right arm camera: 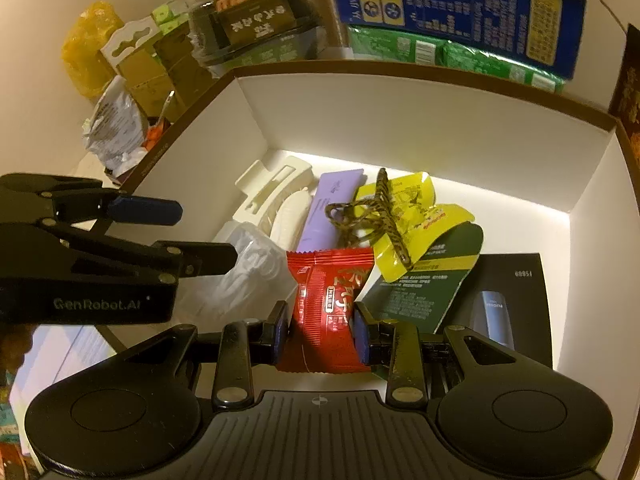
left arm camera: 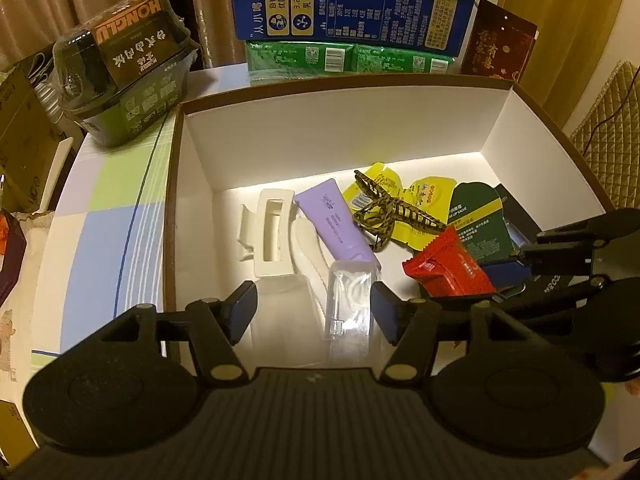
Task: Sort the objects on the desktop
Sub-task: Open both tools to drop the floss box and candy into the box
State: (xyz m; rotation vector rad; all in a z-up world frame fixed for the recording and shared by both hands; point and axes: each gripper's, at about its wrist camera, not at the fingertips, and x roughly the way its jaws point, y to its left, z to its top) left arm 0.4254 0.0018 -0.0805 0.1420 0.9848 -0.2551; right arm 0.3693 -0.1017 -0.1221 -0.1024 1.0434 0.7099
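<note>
An open box with white walls and a brown rim holds the sorted items. My left gripper stands open over its near left part. A clear plastic case lies between the fingers, close to the right pad, with a gap on the left. My right gripper is shut on a red snack packet just above the box floor. Inside lie a white hair claw, a purple tube, a leopard-print hair claw and yellow sachets.
A green card and a black card lie at the box's right. Behind the box stand a blue milk carton on green packs. A black food tub sits at the back left on a checked cloth.
</note>
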